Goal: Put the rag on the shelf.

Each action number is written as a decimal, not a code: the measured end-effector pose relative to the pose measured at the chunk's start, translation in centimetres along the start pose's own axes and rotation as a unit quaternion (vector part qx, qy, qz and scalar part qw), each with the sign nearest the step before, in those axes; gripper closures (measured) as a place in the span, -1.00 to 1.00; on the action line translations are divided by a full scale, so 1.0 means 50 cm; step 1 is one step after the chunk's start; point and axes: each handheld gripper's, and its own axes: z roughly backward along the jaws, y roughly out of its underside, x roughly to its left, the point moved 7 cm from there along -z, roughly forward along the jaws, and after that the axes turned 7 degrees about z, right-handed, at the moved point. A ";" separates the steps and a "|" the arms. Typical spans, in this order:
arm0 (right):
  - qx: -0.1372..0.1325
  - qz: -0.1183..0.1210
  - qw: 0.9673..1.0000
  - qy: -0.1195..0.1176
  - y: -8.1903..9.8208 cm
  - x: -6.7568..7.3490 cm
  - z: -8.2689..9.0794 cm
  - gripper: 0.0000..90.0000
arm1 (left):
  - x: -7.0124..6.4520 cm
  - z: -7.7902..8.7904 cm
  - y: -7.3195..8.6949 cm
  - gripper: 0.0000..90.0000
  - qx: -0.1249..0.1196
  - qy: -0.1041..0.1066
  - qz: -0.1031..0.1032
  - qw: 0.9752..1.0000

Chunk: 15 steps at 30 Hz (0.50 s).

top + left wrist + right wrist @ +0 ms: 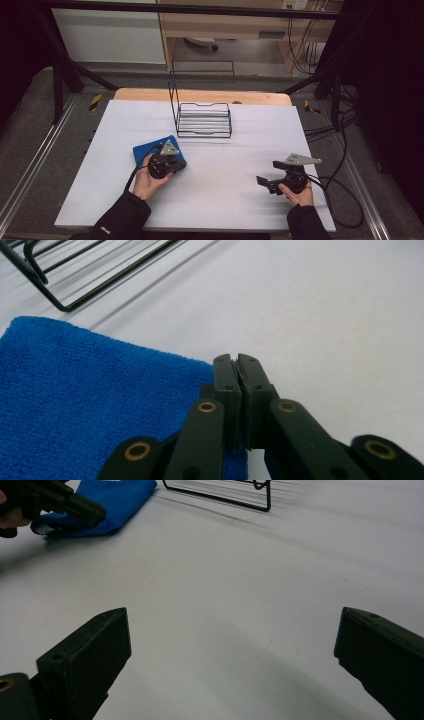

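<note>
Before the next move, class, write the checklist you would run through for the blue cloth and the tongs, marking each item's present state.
1. Left tongs shut: ok.
2. Blue cloth pinched between them: cannot tell; they sit at its edge.
3. Right tongs open, holding nothing: ok.
4. Wire rack empty: ok.
5. Cloth lying apart from the rack: ok.

White table [210, 200] — grey floor [30, 150], wooden shelving [225, 25] behind.
</note>
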 end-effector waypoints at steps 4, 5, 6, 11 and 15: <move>0.001 0.000 1.000 -0.001 0.000 0.001 0.000 -0.95 | -0.011 0.012 -0.008 0.95 -0.006 0.017 0.000 1.000; 0.000 0.000 1.000 -0.001 0.000 0.001 0.000 -0.95 | -0.016 0.014 -0.009 0.95 -0.008 0.023 0.001 1.000; 0.000 0.000 1.000 -0.001 0.000 0.001 0.000 -0.95 | -0.022 0.016 -0.011 0.95 -0.007 0.029 -0.001 1.000; -0.001 0.000 1.000 -0.003 -0.001 0.003 -0.001 -0.94 | -0.067 0.017 -0.016 0.94 0.000 0.056 -0.008 0.998; -0.002 -0.001 1.000 -0.004 -0.002 0.004 0.000 -0.94 | -0.112 0.005 -0.020 0.94 0.003 0.081 0.001 0.997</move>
